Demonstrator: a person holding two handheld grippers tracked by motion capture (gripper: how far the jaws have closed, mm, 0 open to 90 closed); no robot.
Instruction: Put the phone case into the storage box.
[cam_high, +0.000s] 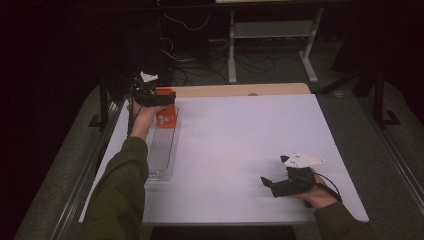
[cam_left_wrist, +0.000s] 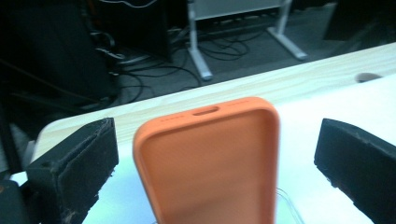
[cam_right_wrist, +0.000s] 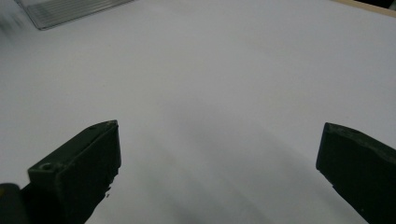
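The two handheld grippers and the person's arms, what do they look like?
Both are black, blocky tools. The left gripper has two thick black jaws with rough, worn pads; the right gripper matches it. On top of each sits a pale three-cornered plate. A thin black cable loops from the right one. The person wears olive-green long sleeves.

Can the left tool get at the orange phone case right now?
Probably yes: the orange phone case stands upright between the open jaws of the left tool, with a clear gap to each pad and nothing in the way.
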